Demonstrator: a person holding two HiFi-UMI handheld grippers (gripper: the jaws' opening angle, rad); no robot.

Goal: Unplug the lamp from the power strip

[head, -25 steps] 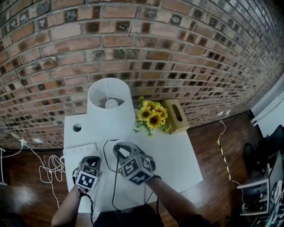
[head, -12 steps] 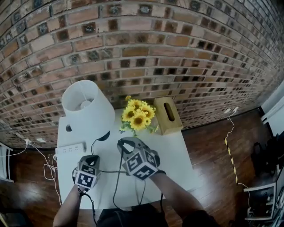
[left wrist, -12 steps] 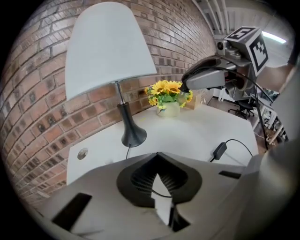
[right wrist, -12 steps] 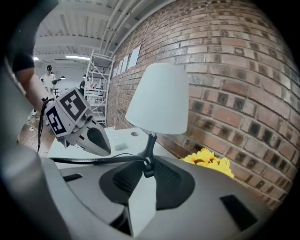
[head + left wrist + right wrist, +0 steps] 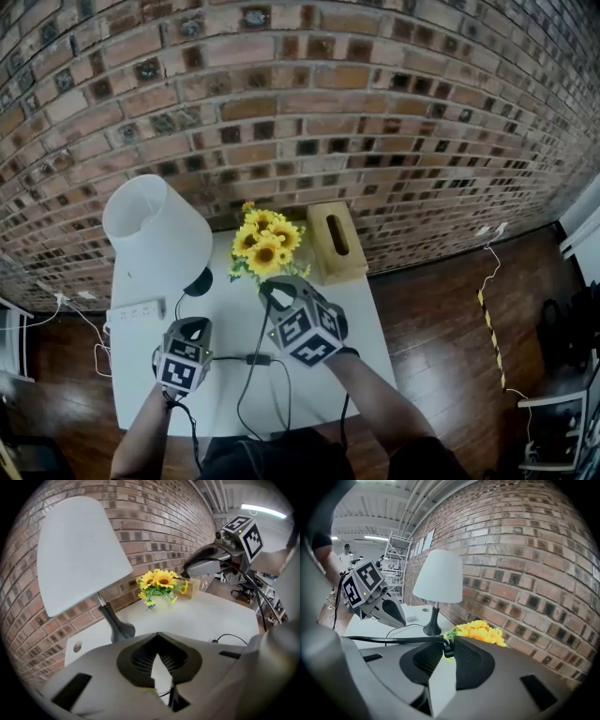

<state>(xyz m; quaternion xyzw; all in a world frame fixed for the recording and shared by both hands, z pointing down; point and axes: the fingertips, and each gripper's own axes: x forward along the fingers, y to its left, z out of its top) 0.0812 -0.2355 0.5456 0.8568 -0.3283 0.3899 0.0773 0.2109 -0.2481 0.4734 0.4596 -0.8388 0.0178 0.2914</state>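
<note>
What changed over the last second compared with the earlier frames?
The right gripper, shut on the lamp plug, carried it rightward, further from the power strip; the left gripper drifted right too. The lamp, sunflowers and wooden tissue box stayed put.

The right tongs (image 5: 271,287), clamped on the plug (image 5: 446,571), now hang beside the sunflowers (image 5: 262,247), well apart from the power strip (image 5: 136,309); a second ago they were close to the lamp base (image 5: 197,281). The black cable (image 5: 393,640) now trails farther across the counter (image 5: 220,398) behind them. The left tongs (image 5: 187,325) have also drawn away from the strip's end.
</note>
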